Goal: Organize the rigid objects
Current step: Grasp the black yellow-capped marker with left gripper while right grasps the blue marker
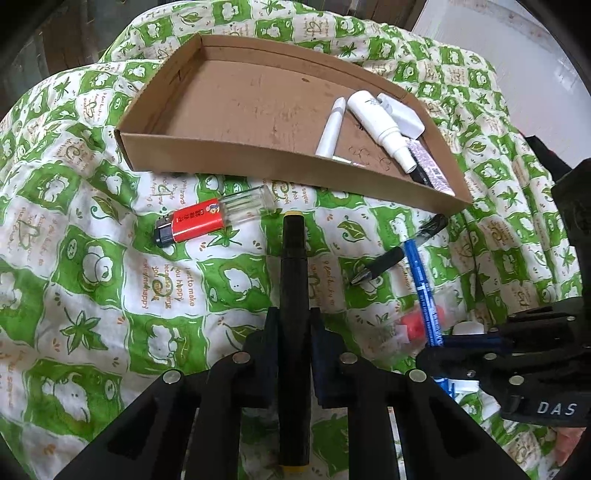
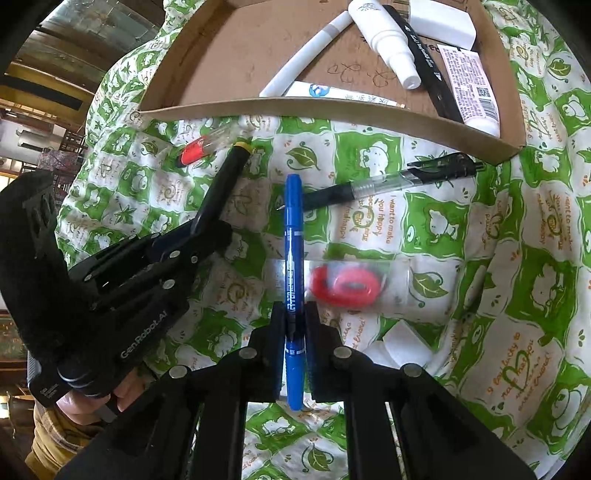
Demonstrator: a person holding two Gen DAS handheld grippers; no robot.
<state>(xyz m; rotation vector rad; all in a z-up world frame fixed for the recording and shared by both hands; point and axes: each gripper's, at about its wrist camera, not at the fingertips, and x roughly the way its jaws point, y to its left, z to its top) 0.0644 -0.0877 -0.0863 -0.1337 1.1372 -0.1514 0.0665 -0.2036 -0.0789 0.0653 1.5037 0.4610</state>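
The left tool [image 1: 293, 332] is clamped on a black marker with yellow end caps [image 1: 293, 280], which runs straight out between its fingers and points ahead toward the cardboard tray [image 1: 155, 147]. The right tool [image 2: 294, 328] is clamped on a blue marker pen [image 2: 293, 236], likewise held along its own axis with the tip forward. Both hang over a green-and-white patterned cloth [image 1: 92, 295] that covers the surface. Just ahead and left of the left tool's marker tip lies a red lighter with a clear end [image 1: 207, 221], close to the tray's near wall. Ahead and right of the right tool, a black-and-clear gel pen [image 2: 388, 184] lies crosswise on the cloth, its tip passing behind the blue marker. Directly beyond the right tool's fingers, under the blue marker, sits a clear plastic packet holding something red [image 2: 347, 284], and a small white block [image 2: 402, 347] lies just right of the fingers. Farther ahead, inside the tray's right end, are a white pen [image 2: 306, 51], a white bottle [image 2: 388, 40], a black marker [image 2: 428, 62], a white tube with printed text [image 2: 469, 85], a white box-shaped piece [image 2: 439, 22] and a slim tube with a blue mark [image 2: 343, 94] against the near wall.
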